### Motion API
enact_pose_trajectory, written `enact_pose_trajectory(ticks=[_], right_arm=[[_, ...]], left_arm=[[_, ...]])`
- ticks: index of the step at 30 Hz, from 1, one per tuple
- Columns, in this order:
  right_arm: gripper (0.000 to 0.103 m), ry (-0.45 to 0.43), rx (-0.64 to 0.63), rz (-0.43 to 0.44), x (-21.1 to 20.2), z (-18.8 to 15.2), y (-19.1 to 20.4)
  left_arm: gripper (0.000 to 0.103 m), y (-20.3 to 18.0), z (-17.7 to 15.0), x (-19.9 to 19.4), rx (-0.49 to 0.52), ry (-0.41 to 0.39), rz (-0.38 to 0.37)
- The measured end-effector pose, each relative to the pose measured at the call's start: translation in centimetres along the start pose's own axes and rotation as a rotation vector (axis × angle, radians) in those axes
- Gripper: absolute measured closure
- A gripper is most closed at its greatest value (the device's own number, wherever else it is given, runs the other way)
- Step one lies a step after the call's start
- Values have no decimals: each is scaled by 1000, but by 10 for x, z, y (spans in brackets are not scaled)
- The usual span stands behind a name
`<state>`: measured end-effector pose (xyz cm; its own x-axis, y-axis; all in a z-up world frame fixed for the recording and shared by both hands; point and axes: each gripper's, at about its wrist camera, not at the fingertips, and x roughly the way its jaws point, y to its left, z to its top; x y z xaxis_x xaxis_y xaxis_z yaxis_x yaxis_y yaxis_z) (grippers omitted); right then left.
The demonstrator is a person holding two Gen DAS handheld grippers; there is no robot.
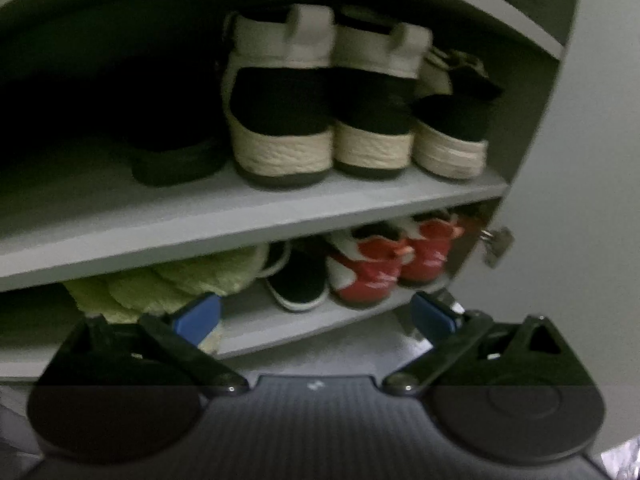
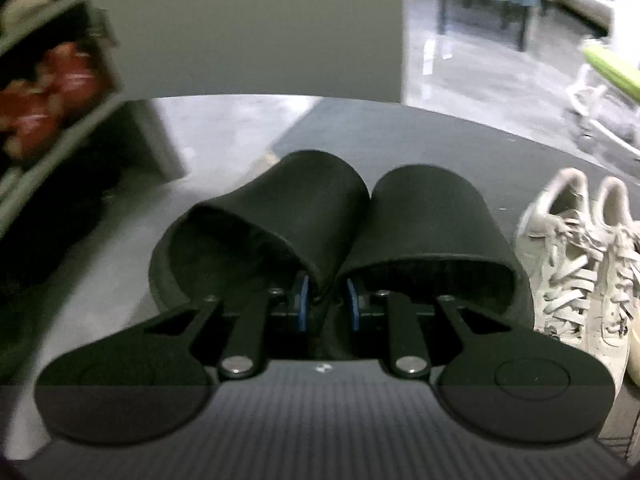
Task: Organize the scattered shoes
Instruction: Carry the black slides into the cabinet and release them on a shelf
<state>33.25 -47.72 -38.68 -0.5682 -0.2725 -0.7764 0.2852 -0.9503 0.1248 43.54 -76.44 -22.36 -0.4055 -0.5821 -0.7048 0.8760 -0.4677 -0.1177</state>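
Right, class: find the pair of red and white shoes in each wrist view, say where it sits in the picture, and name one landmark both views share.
Left wrist view: the red and white shoes sit right of centre, on the lower shelf under the espadrille wedges.
Right wrist view: the same shoes appear blurred at the far left edge.
Shared landmark: the grey shoe cabinet holding them.

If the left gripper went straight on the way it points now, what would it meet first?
Probably the lower shelf, near the black slip-on shoe: the left gripper is open and empty, aimed between the green slippers and red shoes. Depth is unclear.
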Motion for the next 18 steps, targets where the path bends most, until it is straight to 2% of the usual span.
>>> enact_pose_trajectory(ticks=[3, 4, 8, 10, 12, 14, 18], right_arm=[[82, 101, -32, 101, -23, 9, 3], [82, 157, -82, 144, -33, 11, 8], [82, 273, -261, 171, -41, 9, 19], [82, 290, -319, 147, -37, 3, 22], [82, 298, -287, 159, -33, -1, 26], [80, 272, -317, 155, -33, -2, 34], [66, 227, -324, 146, -30, 4, 35]], left_arm=[[1, 7, 6, 1, -23, -4, 6], [1, 9, 7, 0, -22, -11, 13], [1, 18, 12, 0, -46, -17, 33], [1, 23, 13, 0, -65, -13, 38], [1, 26, 14, 0, -60, -17, 46], [1, 27, 15, -2, -51, -27, 56], [1, 30, 15, -4, -57, -27, 65]])
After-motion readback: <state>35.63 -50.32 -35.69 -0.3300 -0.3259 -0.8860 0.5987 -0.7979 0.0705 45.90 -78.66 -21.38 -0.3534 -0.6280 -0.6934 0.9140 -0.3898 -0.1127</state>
